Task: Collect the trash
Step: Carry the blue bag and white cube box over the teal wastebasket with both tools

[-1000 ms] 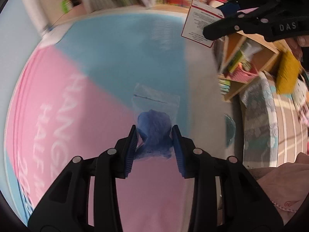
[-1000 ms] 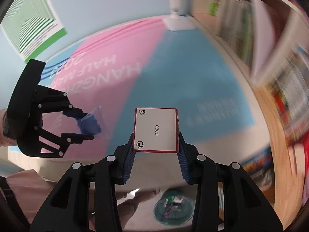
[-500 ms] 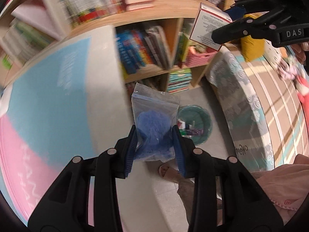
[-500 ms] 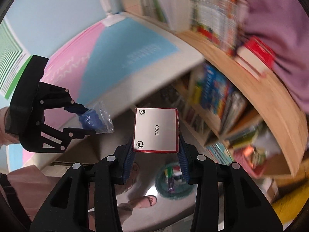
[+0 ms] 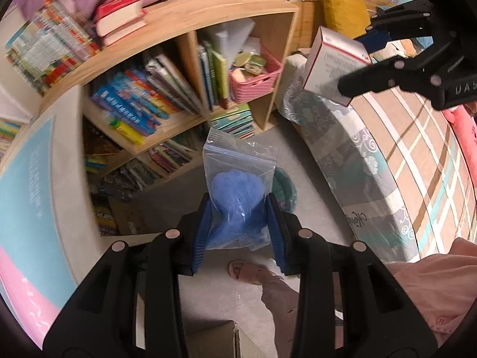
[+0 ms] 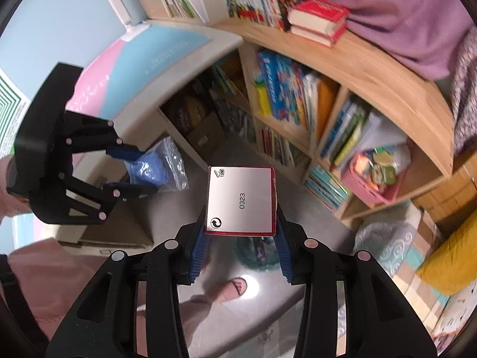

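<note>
My left gripper (image 5: pixel 238 208) is shut on a clear zip bag with a blue wad inside (image 5: pixel 238 185); the bag also shows in the right wrist view (image 6: pixel 158 167), held by the left gripper (image 6: pixel 134 170). My right gripper (image 6: pixel 240 232) is shut on a small white box with red edges (image 6: pixel 241 201); the box shows in the left wrist view (image 5: pixel 331 59) at upper right, in the right gripper (image 5: pixel 366 59). A green trash bin (image 5: pixel 284 188) stands on the floor, mostly hidden behind the bag, and partly hidden under the box (image 6: pixel 256 255).
A wooden bookshelf (image 5: pixel 184 24) full of books stands ahead, with a pink basket (image 5: pixel 256 80). A bed with a patterned cover (image 5: pixel 387 155) is on the right. A white table with a pink and blue mat (image 5: pixel 26 185) is on the left. The person's foot (image 5: pixel 247 271) is on the grey floor.
Both grippers have swung from above the table mat down toward the floor and bookshelf. The bin has come nearer and now sits behind the bag. Both holds are unchanged.
</note>
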### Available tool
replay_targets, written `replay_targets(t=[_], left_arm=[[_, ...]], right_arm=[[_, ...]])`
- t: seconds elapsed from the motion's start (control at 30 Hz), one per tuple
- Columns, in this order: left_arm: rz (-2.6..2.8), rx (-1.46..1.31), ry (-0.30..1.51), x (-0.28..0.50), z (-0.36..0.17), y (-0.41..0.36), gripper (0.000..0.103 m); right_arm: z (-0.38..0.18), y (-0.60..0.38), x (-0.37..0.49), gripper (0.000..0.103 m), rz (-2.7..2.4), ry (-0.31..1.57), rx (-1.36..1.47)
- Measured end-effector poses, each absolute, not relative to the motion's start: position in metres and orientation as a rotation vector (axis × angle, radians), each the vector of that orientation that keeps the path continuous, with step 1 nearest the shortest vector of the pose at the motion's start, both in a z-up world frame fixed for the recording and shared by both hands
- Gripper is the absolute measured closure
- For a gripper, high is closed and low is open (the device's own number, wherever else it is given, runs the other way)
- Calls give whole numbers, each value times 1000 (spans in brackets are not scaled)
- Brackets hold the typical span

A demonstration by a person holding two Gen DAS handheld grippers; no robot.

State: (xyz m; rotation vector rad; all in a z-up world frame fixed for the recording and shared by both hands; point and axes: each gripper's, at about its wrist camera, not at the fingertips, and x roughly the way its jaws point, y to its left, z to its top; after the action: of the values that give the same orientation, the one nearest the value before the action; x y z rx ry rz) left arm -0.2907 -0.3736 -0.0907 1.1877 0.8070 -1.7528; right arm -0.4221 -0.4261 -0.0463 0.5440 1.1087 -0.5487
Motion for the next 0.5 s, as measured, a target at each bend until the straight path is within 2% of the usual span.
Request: replay_targets(t=[0.5], left_arm=[[-1799, 1269, 795, -347, -102, -374, 69]], right_arm=[[-61, -412, -483, 61, -567, 1104, 625]])
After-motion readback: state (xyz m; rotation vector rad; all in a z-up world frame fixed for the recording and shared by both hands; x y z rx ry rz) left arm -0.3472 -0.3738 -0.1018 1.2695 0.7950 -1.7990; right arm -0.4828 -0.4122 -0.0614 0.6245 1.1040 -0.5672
